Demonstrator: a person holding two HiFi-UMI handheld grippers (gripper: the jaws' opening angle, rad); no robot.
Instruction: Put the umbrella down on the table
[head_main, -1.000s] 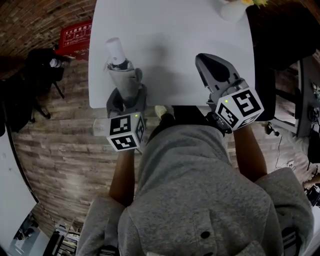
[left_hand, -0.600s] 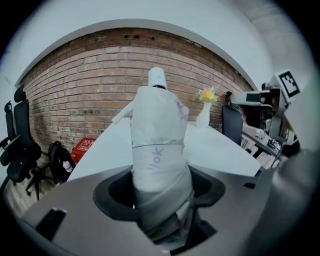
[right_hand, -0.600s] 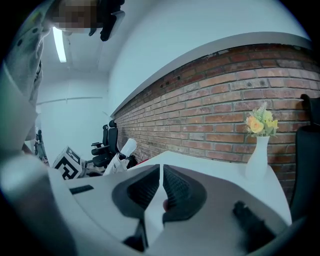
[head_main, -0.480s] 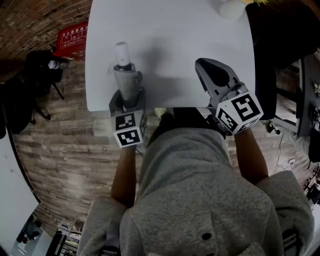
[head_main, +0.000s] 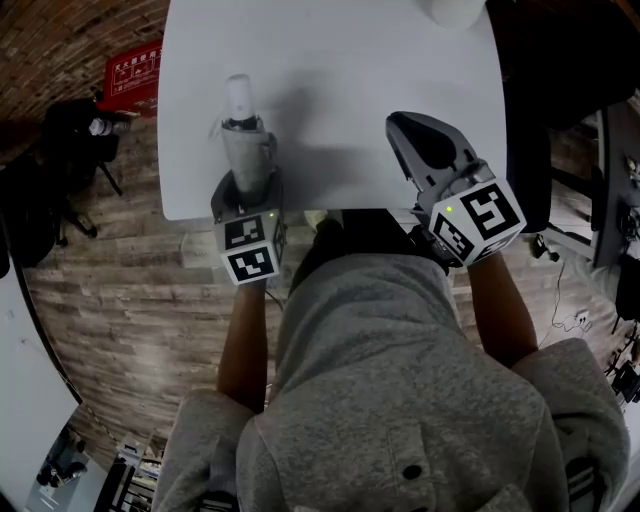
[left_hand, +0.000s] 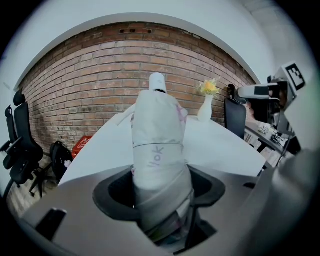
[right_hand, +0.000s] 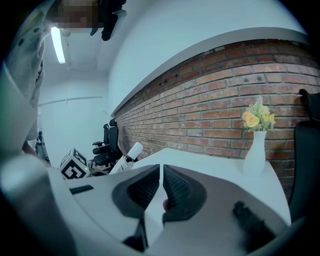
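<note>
A folded pale grey umbrella (head_main: 245, 140) with a white handle cap (head_main: 238, 95) is held over the near left part of the white table (head_main: 340, 60). My left gripper (head_main: 247, 180) is shut on its lower end. In the left gripper view the umbrella (left_hand: 157, 150) rises between the jaws, its cap (left_hand: 158, 81) pointing at the brick wall. My right gripper (head_main: 420, 145) hovers over the table's near right part with its jaws shut and nothing between them (right_hand: 161, 187). In the right gripper view the umbrella (right_hand: 131, 152) shows at the left.
A white vase (right_hand: 255, 152) with yellow flowers stands at the table's far right (left_hand: 205, 107). A dark chair (head_main: 560, 70) is beside the table's right edge. A red box (head_main: 132, 75) and black gear (head_main: 60, 170) lie on the wooden floor to the left.
My left gripper has moved the umbrella slightly left and turned it more upright along the table's near left edge. My right gripper has barely moved.
</note>
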